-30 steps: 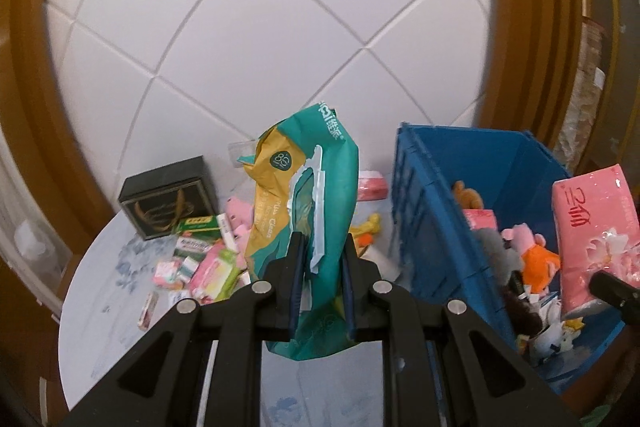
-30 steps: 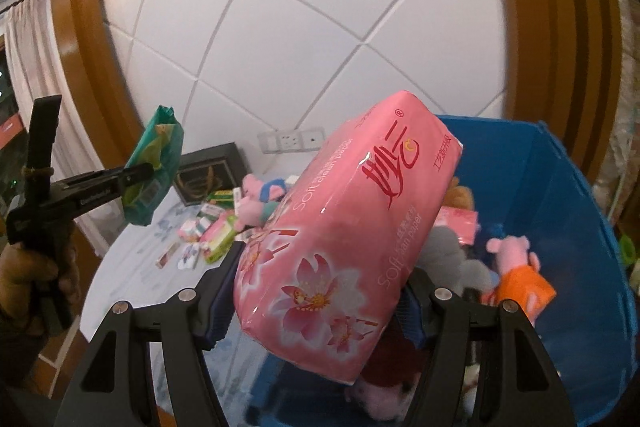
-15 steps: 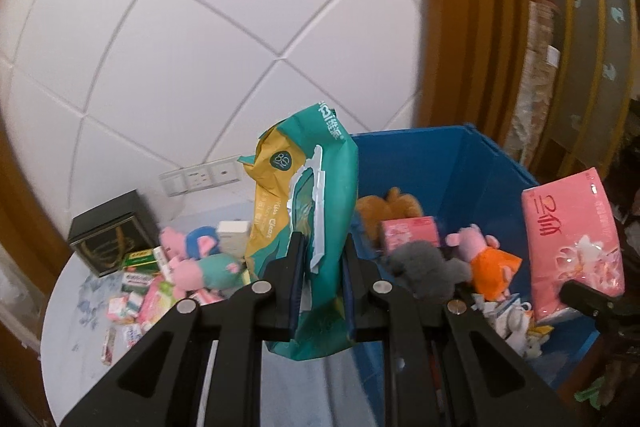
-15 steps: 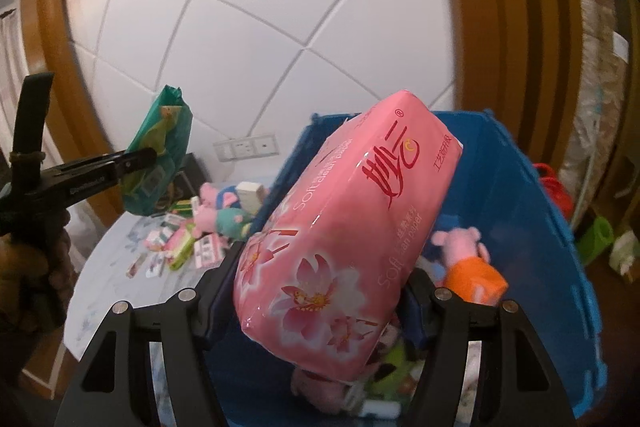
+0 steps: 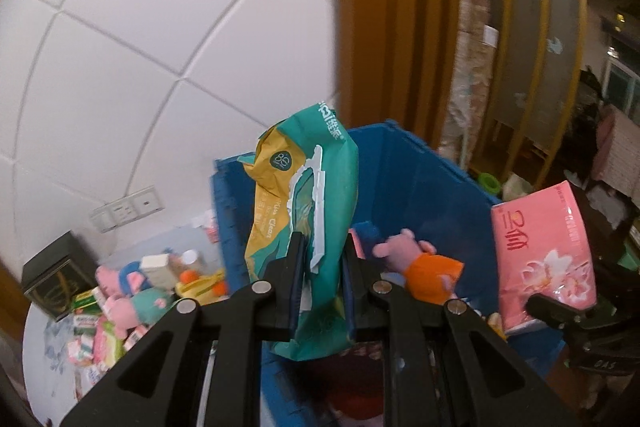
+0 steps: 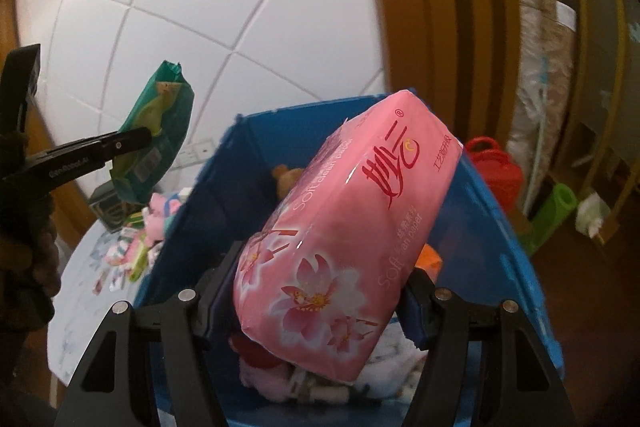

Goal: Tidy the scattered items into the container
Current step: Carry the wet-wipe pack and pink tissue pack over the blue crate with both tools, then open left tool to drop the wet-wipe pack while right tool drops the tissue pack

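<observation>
My left gripper point(image 5: 322, 279) is shut on a green and yellow wipes pack point(image 5: 308, 211), held upright over the near edge of the blue crate point(image 5: 420, 179). The same wipes pack point(image 6: 160, 139) shows at the left of the right wrist view, pinched by the left gripper point(image 6: 140, 141). My right gripper point(image 6: 316, 291) is shut on a pink tissue pack point(image 6: 344, 227), tilted above the blue crate point(image 6: 224, 187). That tissue pack point(image 5: 544, 255) hangs at the right in the left wrist view. Inside the crate lie a pink plush pig in orange point(image 5: 424, 267) and other soft toys.
Plush pigs point(image 5: 128, 295), small boxes and packets point(image 5: 100, 339) and a black box point(image 5: 52, 275) remain on the white round table point(image 5: 48, 375) left of the crate. A tiled wall with a socket point(image 5: 128, 207) stands behind. A red object point(image 6: 496, 167) and shelves sit right of the crate.
Both grippers have swung right with their packs. The crate now fills the view under them, and the table's clutter has slid to the left.
</observation>
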Demonstrator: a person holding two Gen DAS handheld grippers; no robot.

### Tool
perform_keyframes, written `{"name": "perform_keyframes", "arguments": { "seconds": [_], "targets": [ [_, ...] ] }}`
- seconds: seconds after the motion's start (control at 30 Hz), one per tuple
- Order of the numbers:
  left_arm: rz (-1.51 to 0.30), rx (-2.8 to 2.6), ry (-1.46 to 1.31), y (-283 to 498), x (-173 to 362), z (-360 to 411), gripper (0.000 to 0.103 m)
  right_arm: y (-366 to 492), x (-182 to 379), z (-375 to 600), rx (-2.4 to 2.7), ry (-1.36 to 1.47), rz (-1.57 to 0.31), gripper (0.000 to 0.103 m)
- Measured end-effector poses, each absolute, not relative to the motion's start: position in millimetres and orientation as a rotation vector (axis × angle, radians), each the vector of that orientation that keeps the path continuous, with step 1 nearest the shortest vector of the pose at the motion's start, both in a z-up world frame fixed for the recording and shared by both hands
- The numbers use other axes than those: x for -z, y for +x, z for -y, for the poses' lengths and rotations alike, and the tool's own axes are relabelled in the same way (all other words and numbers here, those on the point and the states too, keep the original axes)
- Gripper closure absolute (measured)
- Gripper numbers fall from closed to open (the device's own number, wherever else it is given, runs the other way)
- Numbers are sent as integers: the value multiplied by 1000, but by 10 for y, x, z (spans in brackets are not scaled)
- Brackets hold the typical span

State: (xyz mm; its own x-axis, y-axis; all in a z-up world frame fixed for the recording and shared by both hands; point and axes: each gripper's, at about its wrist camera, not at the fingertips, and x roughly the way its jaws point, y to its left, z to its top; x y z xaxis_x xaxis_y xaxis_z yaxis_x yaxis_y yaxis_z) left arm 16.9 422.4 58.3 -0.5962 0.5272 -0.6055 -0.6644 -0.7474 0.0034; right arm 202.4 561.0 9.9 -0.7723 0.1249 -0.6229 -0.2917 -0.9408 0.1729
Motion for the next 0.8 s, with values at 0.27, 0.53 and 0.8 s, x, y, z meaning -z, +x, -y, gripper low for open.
{"name": "perform_keyframes", "arguments": {
  "seconds": [0.27,0.53,0.8],
  "targets": [
    [-308,-2225,-753,223,-597,-4627,86,2115,-33,-5812,-2673,-930,-410,36],
    [-235,-2231,-788,70,-596,-4581,17,2039,5,-5890,-2628,-943,-371,1],
    [-163,-2268,-866,-84,-446,-4032,1,1823,51,-5730,-2678,-975,-377,0]
  ]
}}
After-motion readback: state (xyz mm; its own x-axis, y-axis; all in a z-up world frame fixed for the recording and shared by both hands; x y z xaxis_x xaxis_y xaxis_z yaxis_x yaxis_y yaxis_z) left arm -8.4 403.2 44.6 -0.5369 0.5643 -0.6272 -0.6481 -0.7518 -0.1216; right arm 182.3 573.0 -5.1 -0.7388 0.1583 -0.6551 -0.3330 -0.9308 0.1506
